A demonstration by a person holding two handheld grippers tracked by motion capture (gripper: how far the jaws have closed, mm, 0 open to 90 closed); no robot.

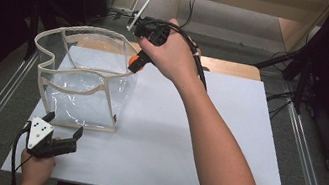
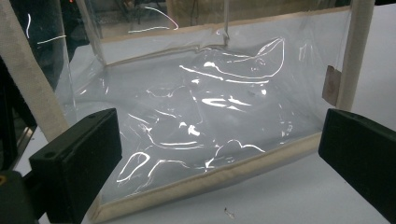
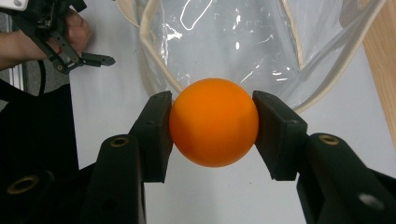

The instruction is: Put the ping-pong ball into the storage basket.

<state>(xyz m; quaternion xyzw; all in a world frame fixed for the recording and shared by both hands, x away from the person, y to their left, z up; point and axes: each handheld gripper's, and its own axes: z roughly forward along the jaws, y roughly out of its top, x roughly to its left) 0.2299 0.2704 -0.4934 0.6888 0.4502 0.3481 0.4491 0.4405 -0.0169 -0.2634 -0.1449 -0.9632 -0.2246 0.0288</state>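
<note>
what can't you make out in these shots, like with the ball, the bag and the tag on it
- Orange ball, high view: mostly hidden by the right gripper and hand.
- Small tag on the clear bag, left gripper view: too small to read.
- Bag's top rim, left gripper view: cut off by the frame edge.

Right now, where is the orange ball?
The orange ball is squeezed between the jaws of the right tool. In the high view it sits toward the far left of the table, just above the right edge of the clear plastic bag.
</note>
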